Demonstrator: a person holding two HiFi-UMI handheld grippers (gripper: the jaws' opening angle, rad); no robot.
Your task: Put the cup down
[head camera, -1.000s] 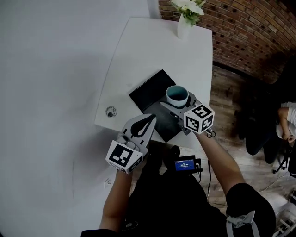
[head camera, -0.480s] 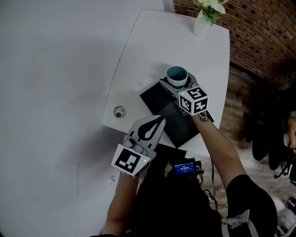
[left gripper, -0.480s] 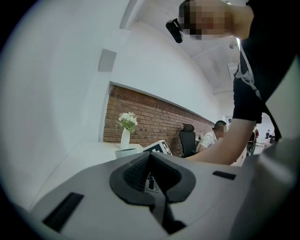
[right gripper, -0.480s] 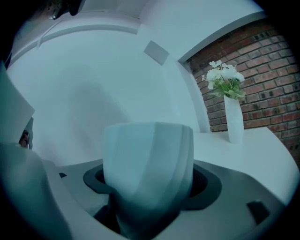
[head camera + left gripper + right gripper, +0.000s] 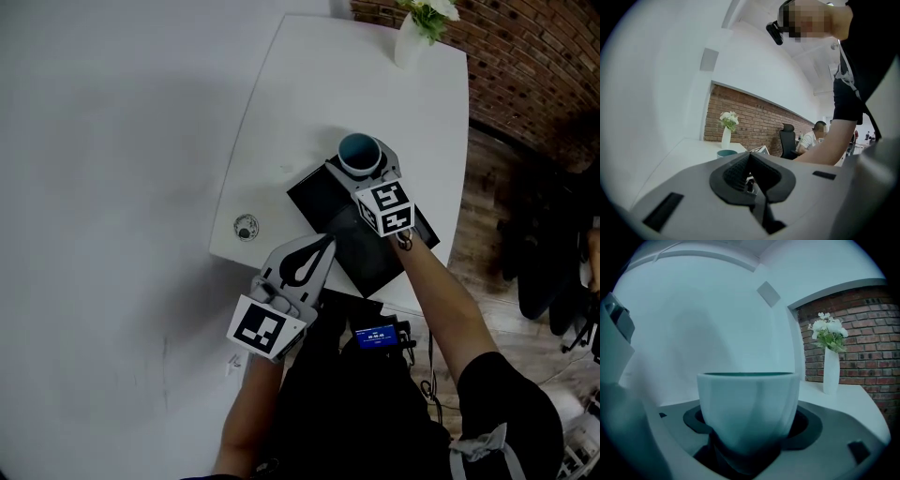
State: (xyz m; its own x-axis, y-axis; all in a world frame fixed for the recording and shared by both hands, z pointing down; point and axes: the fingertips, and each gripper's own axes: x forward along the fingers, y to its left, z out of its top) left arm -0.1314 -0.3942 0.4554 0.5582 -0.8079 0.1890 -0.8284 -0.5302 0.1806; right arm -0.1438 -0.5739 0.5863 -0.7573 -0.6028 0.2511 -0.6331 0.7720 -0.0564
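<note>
A white cup (image 5: pixel 359 153) with a teal inside sits between the jaws of my right gripper (image 5: pixel 362 161), which is shut on it. The cup is over the far corner of a black pad (image 5: pixel 366 253) on the white table (image 5: pixel 319 84); whether its base touches I cannot tell. In the right gripper view the cup (image 5: pixel 747 404) fills the middle, upright, with my right gripper (image 5: pixel 747 430) clasped round its lower half. My left gripper (image 5: pixel 317 247) hangs at the table's near edge, shut and empty. In the left gripper view my left gripper (image 5: pixel 751 174) has its jaws together, and the cup's rim (image 5: pixel 725 153) shows beyond them.
A white vase of flowers (image 5: pixel 413 37) stands at the table's far corner; the vase (image 5: pixel 830 367) is right of the cup. A small round fitting (image 5: pixel 246 226) lies near the table's left front edge. A seated person (image 5: pixel 813 138) and a black office chair (image 5: pixel 788 140) are beyond the table.
My right gripper has carried the cup farther out over the table, toward the pad's far corner, mostly in the first half second. The left gripper has stayed where it was.
</note>
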